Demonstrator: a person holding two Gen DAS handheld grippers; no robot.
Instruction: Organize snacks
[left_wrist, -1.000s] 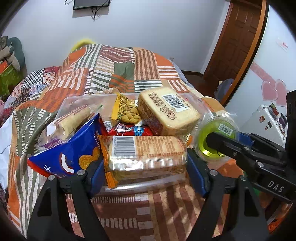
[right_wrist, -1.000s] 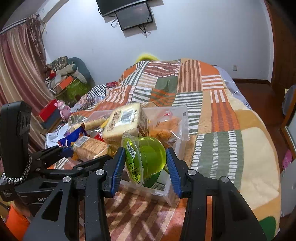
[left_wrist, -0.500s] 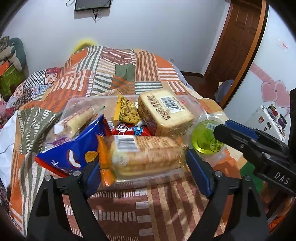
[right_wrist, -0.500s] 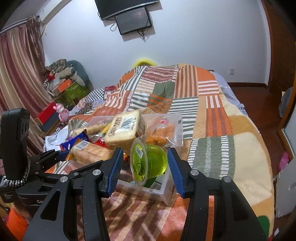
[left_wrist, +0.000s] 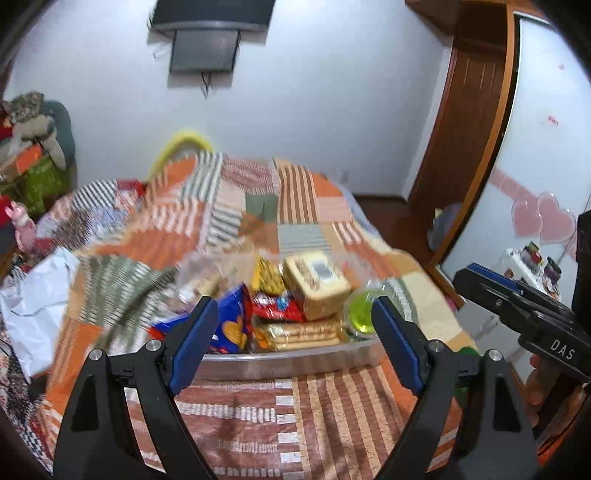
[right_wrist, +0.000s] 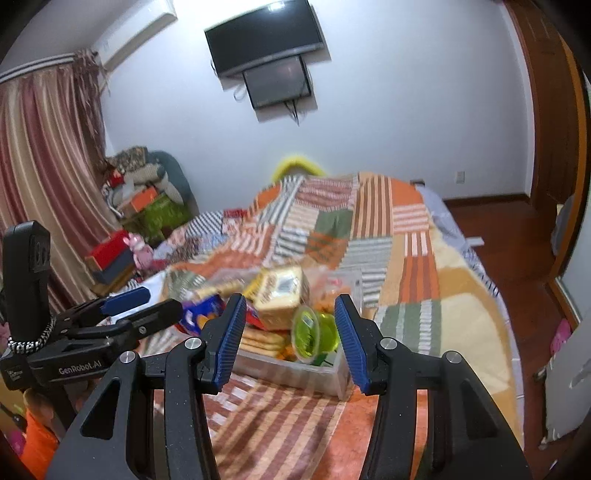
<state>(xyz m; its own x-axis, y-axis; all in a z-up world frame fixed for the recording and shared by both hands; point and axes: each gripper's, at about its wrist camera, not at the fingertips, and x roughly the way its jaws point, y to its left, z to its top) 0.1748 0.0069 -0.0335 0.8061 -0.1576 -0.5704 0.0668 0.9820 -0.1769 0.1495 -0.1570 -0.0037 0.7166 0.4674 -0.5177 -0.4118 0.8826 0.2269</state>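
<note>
A clear plastic bin (left_wrist: 288, 363) (right_wrist: 295, 373) full of snacks sits on the patchwork bed. Along its near side lies a cracker pack (left_wrist: 306, 332) (right_wrist: 262, 339). Beside it are a blue cookie bag (left_wrist: 232, 325) (right_wrist: 203, 310) and a tan cake pack (left_wrist: 317, 284) (right_wrist: 280, 291). A green jelly cup (left_wrist: 362, 314) (right_wrist: 314, 332) lies on its side in the bin's right corner. My left gripper (left_wrist: 295, 317) (right_wrist: 162, 301) hangs open above and short of the bin, holding nothing. My right gripper (right_wrist: 290, 314) (left_wrist: 476, 278) is also open and holds nothing, with the cup well beyond its fingers.
The striped blanket (left_wrist: 332, 406) covers the bed around the bin. A white bag (left_wrist: 33, 302) lies at the left edge. Boxes and toys (right_wrist: 140, 206) pile up by the curtain (right_wrist: 44, 166). A wooden door (left_wrist: 469, 147) and floor lie to the right.
Both grippers have risen and drawn back from the bin. The left let go of the cracker pack and the right let go of the green jelly cup, and both now rest in the bin.
</note>
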